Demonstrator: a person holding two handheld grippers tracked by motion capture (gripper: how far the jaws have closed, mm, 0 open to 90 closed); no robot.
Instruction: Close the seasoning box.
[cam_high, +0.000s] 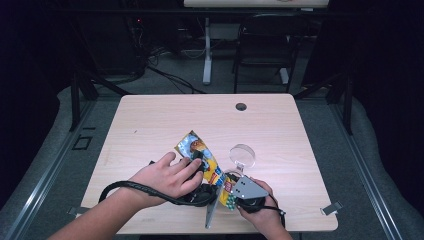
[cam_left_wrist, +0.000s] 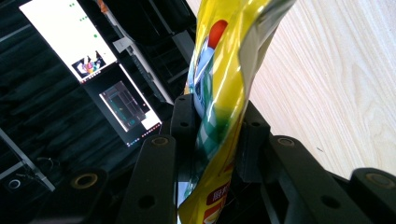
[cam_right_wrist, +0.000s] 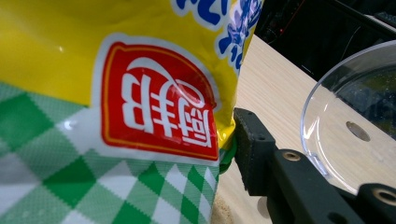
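Both tongs grip one yellow snack bag. From the high view, the left tongs (cam_high: 199, 159) clamp the bag (cam_high: 202, 157) near its middle, under the person's left hand (cam_high: 167, 177), while the right tongs (cam_high: 231, 192) pinch its near end below the grey plate, held by the right hand (cam_high: 262, 212). The bag's long axis runs diagonally, from its far-left corner toward the near right, so the two grips sit along one line, the right one closest to the person. Just beyond the right tongs stands a clear round dish (cam_high: 243, 156) on the bench (cam_high: 150, 120), touching nothing that I can make out and apparently empty. In the left gripper view, the left tongs (cam_left_wrist: 215, 135) hold the snack bag (cam_left_wrist: 224, 70) edge-on, with the black pads pressing the foil from both sides and the bag rising away above pale wood (cam_left_wrist: 336, 84). In the right gripper view, the snack bag (cam_right_wrist: 116, 93) covers the near jaw; one black finger (cam_right_wrist: 252, 149) shows against its right edge, so these tongs appear closed on it. The clear dish (cam_right_wrist: 322, 140) lies just right of that jaw, seemingly holding nothing. Any pouring, I judge, would go rightward and slightly away, toward that dish.
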